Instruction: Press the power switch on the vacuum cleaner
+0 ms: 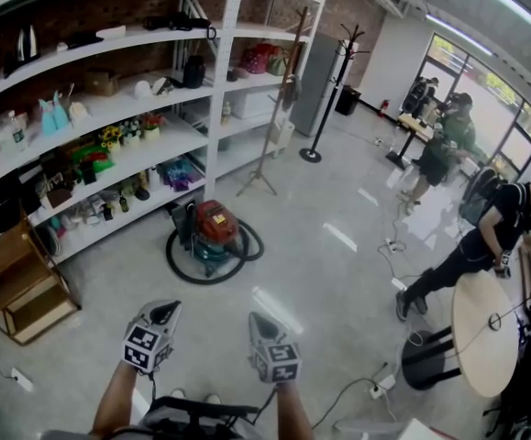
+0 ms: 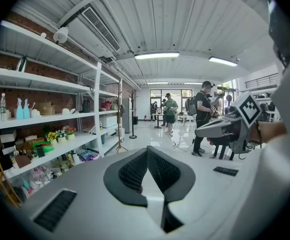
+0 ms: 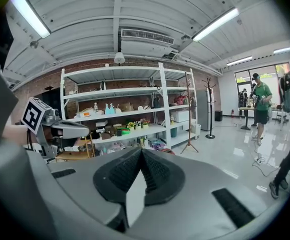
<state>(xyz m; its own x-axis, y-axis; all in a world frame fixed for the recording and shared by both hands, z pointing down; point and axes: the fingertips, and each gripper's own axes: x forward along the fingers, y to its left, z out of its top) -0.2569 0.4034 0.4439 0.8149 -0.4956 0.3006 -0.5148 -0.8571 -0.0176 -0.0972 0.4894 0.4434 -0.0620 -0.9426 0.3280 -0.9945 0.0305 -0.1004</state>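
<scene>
The vacuum cleaner (image 1: 212,232) stands on the floor (image 1: 338,278). Well short of it, left tongs (image 1: 165,311) and right tongs (image 1: 259,322) hover closed, empty.

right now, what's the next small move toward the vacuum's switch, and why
Probably walk forward toward the vacuum cleaner: it sits on the floor by the shelves, well ahead of the left gripper and right gripper, which are both shut, empty and touching nothing.

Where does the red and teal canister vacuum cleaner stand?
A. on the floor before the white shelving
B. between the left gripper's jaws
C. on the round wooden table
A: the vacuum cleaner sits on the grey floor before the white shelving, its black hose looped around it.
</scene>
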